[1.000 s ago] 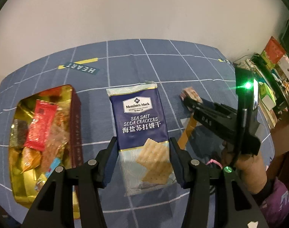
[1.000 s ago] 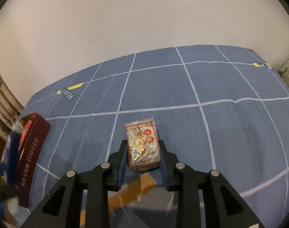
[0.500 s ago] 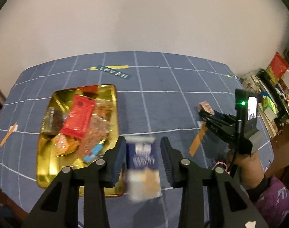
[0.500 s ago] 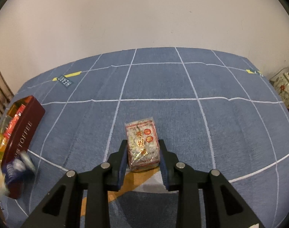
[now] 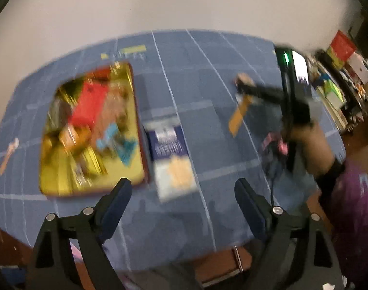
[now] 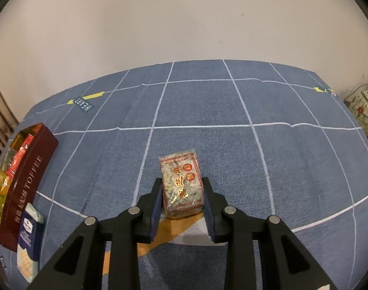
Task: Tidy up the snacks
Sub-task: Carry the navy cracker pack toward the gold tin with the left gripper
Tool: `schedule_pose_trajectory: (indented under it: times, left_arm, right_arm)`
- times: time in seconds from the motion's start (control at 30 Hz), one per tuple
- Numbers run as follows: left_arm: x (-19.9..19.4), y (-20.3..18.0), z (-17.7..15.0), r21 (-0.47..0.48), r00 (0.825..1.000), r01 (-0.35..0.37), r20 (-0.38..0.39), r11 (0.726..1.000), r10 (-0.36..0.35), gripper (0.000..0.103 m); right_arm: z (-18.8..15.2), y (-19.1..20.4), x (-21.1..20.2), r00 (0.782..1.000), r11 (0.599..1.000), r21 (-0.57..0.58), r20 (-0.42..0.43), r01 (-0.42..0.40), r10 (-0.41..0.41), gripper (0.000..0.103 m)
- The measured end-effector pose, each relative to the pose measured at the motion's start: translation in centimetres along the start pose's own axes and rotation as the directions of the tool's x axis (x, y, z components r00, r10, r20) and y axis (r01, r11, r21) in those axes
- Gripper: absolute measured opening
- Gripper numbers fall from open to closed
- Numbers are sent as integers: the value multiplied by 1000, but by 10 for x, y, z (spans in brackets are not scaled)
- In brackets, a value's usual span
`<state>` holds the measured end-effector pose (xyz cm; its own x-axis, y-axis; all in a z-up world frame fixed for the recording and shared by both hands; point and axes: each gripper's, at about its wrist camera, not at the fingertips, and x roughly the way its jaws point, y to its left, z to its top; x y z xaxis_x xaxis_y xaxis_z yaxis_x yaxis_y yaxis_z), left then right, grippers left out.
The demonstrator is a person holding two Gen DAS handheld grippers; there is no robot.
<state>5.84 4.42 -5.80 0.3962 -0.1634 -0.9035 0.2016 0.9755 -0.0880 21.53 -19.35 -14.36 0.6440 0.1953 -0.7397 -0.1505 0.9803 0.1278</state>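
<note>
While the left gripper (image 5: pixel 182 198) tilts steeply down w/ jaws opening wide, nothing between them, the cracker pack (image 5: pixel 170 155) lies flat beside the toffee tin (image 6: pixel 26 181), long axis along its side. Right gripper (image 6: pixel 181 198) pinches a clear snack packet (image 6: pixel 181 186) w/ red-gold characters; tin reads "TOFFEE".

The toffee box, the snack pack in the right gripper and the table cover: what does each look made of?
Toffee box: probably metal tin, with a glossy maroon wall, printed lettering and a mirror-like gold inside. Snack pack in the right gripper: clear, shiny plastic film whose contents show through. Table cover: woven, matte blue fabric with a fuzzy texture and white grid lines.
</note>
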Motion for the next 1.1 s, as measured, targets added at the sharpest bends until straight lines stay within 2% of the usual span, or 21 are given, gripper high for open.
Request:
schedule_pose_trajectory:
  times: [0.07,0.13,0.27,0.4,0.47,0.53,0.63,0.73,0.83,0.9,1.0,1.07,1.1]
  left_arm:
    - [10,-3,-11,4,999,28,-43,1000,-28,84]
    - [25,-6,-15,23,997,-9,-75,1000,11,82]
    - [32,-14,-8,67,1000,-10,-12,998,11,82]
    - [48,-14,14,81,998,57,5,995,-58,82]
    - [63,-6,26,51,999,19,-28,999,-18,80]
    - [75,2,33,19,998,20,-58,1000,-19,80]
    - [84,2,40,31,997,17,-80,999,-15,80]
    - [96,1,45,21,994,-45,-103,999,47,72]
    - [103,1,46,37,987,-123,-104,992,126,73]
    - [111,2,48,48,977,-163,-132,985,168,73]
    - [114,9,48,30,973,-168,-152,985,171,75]
    - [114,8,49,25,979,-122,-161,992,124,76]
    - [116,5,50,31,980,-106,-168,994,109,84]
  right_arm:
    - [0,-3,-1,1000,1000,13,2,-16,16,31]
    - [0,-6,-1,999,999,28,5,-35,35,31]
    - [0,-10,-2,998,996,55,10,-67,66,31]
    - [0,-11,-3,997,995,64,12,-78,78,31]
    - [0,-11,-2,997,995,64,11,-78,77,31]
    - [0,-11,-3,997,995,66,12,-80,79,31]
    - [0,-10,-2,997,995,64,11,-77,76,31]
    - [0,-11,-2,997,994,67,12,-81,81,31]
    - [0,-13,-2,996,993,75,14,-90,89,31]
    - [0,-13,-3,996,993,76,14,-91,91,31]
    - [0,-14,-3,995,992,79,15,-95,94,31]
    - [0,-14,-3,995,992,81,15,-98,97,31]
    - [0,-14,-2,995,992,81,15,-97,97,31]
